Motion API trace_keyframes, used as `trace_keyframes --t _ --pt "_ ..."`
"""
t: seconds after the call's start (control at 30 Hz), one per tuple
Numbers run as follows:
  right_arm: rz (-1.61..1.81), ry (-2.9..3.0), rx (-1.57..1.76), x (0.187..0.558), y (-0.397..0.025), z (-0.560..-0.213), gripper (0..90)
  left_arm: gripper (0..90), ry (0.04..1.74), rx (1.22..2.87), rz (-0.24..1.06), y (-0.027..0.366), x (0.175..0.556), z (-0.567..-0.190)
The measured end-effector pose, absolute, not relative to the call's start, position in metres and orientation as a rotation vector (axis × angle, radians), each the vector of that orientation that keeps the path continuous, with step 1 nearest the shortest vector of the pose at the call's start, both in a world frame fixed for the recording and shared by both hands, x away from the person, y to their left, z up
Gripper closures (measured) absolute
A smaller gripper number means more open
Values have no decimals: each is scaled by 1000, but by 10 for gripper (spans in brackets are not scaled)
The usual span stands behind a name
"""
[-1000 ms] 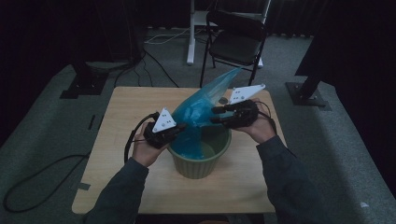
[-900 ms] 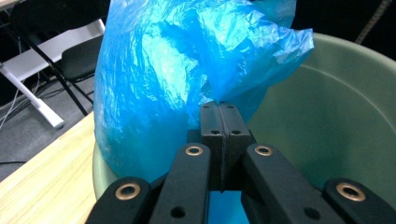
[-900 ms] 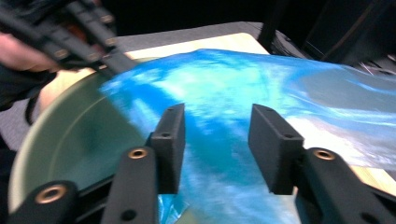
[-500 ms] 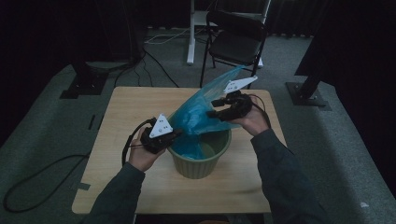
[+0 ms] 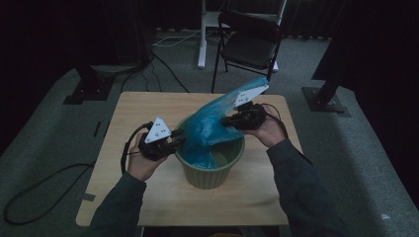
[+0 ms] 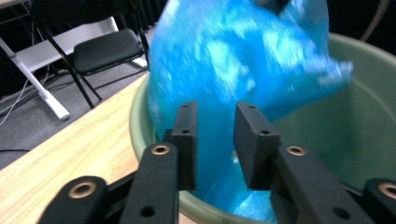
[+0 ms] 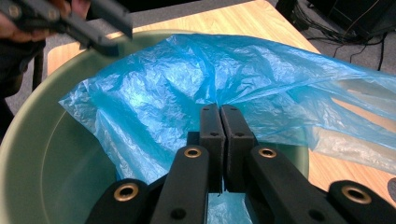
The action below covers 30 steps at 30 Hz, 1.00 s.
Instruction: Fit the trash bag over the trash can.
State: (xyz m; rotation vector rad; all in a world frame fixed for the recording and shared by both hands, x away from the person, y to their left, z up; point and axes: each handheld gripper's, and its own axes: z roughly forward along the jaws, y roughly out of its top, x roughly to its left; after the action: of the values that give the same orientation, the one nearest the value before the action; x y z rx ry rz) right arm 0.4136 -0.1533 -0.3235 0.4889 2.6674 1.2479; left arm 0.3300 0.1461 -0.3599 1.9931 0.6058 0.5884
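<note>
Pinching blue bag [image 7: 196, 79], green bin [image 5: 217, 175]

Left gripper [image 5: 179, 138] released blue bag [image 5: 210, 131], fingers apart at bucket [image 5: 212, 175] rim.

The high view is dim and murky, with the room beyond the desk [image 5: 148, 108] falling into near black. In the left gripper view the blue bag [image 6: 243, 60] is smeared by motion blur. The right gripper view is brighter and crisp, the plastic's wrinkles catching soft sheen.
</note>
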Motion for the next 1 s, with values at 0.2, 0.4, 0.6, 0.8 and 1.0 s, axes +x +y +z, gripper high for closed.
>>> trace_keyframes --t 0.2,0.4,0.6,0.8,1.0 --pt "1205 2693 429 407 -146 -324 887 625 565 1962 591 133 335 -341" --pt "1195 2698 381 402 -139 -324 887 592 514 1967 574 114 343 -327" --pt "1209 2701 333 395 -138 -321 887 625 545 2061 551 98 355 -337" --pt "1219 2697 306 390 -141 -318 833 862 525 2092 572 96 352 -346" --pt "1271 2647 375 394 -154 -312 775 887 517 2065 605 104 345 -347"
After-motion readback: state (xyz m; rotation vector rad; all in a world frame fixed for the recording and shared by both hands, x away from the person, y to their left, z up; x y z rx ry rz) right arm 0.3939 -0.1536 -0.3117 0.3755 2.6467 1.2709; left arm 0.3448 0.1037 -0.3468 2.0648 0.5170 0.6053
